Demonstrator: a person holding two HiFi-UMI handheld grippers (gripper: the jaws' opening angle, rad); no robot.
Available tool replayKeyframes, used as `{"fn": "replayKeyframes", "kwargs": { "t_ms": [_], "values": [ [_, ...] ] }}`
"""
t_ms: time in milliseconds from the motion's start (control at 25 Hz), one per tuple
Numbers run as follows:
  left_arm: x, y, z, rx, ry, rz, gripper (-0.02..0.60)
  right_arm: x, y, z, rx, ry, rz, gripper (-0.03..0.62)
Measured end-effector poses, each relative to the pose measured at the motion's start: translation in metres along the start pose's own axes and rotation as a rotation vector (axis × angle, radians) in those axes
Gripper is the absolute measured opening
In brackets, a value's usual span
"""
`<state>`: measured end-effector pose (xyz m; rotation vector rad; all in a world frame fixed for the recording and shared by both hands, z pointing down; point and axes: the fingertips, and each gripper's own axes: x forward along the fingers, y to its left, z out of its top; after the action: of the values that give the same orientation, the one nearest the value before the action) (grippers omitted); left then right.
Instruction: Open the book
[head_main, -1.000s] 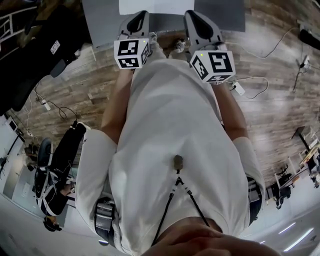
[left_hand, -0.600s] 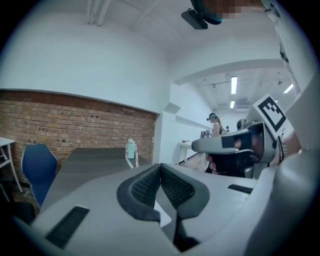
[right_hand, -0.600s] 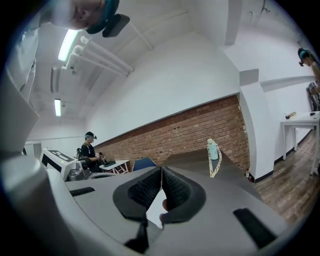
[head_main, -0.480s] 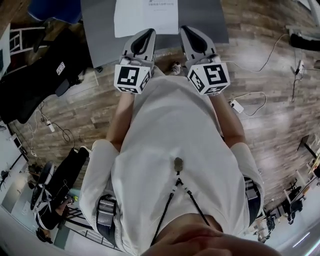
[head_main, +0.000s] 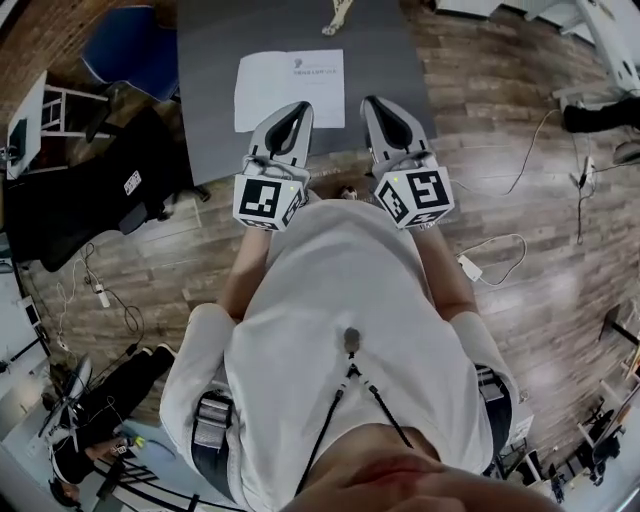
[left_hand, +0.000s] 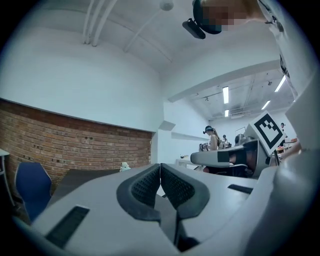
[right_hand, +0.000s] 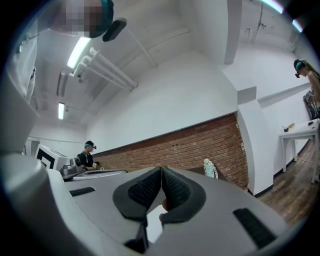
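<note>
A white book (head_main: 290, 88) lies closed on the grey table (head_main: 205, 110) in the head view. My left gripper (head_main: 292, 112) hovers over the table's near edge, just short of the book's near right corner, jaws pressed together and empty. My right gripper (head_main: 378, 105) hangs beside it to the right of the book, also shut on nothing. Both point level. In the left gripper view the left gripper (left_hand: 160, 165) shows its pads touching, with the brick wall behind. The right gripper (right_hand: 161, 168) looks the same in its own view. The book is hidden in both gripper views.
A small pale figurine (head_main: 340, 12) stands at the table's far end. A blue chair (head_main: 135, 50) and a black office chair (head_main: 80, 200) stand to the left. Cables and a power strip (head_main: 470, 268) lie on the wooden floor at the right. People work at distant desks.
Both grippers have risen and now point level, side by side. The head view has shifted, so more of the table and the whole book now show.
</note>
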<state>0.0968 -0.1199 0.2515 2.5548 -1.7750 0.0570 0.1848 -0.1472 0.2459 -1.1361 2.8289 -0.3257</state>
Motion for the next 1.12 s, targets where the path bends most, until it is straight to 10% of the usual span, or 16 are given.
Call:
{"fn": "replayKeyframes", "kwargs": {
  "t_ms": [1120],
  "values": [
    [-0.005,-0.025,0.022,0.021,-0.013,0.032,0.025,-0.020,0.009,0.023,-0.033,-0.038,0.025,0.036]
  ]
}}
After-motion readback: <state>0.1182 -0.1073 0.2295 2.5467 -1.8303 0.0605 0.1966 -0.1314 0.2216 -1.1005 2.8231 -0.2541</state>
